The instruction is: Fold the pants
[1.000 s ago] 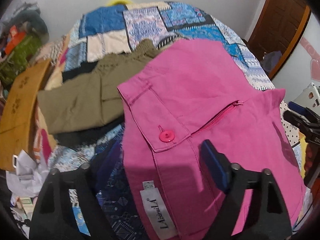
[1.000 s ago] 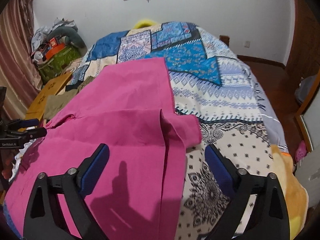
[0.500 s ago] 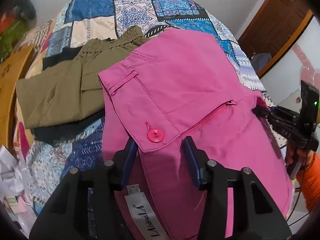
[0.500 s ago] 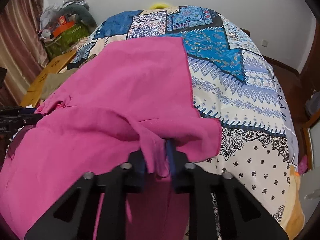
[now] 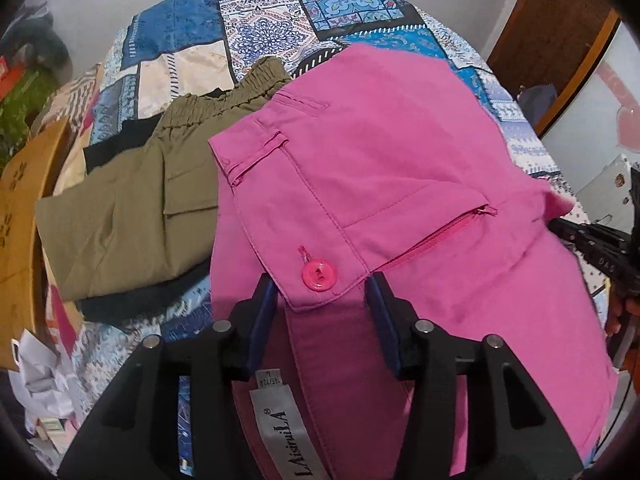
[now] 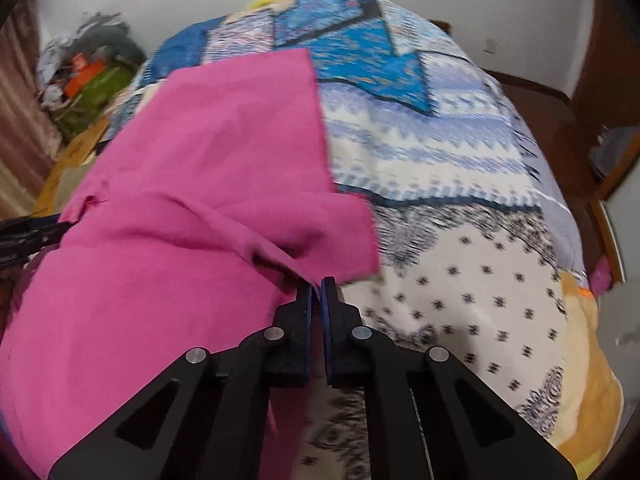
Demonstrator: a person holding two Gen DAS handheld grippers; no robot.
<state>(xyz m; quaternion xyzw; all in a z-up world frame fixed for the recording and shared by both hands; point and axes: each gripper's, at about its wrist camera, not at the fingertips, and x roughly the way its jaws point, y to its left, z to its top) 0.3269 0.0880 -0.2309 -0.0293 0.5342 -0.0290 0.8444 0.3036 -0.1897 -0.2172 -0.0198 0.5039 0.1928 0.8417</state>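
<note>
Pink pants (image 5: 400,168): left claw (image 5: 320,312) clamps buttoned waistband, right claw (image 6: 316,292) pinches hem.

We see the pink pants (image 5: 400,168) as matt woven cloth with a glossy plastic button (image 5: 319,275). Our left gripper (image 5: 320,320) is matt black plastic with shiny metal pins. The bedspread (image 6: 460,160) is printed cloth.
</note>
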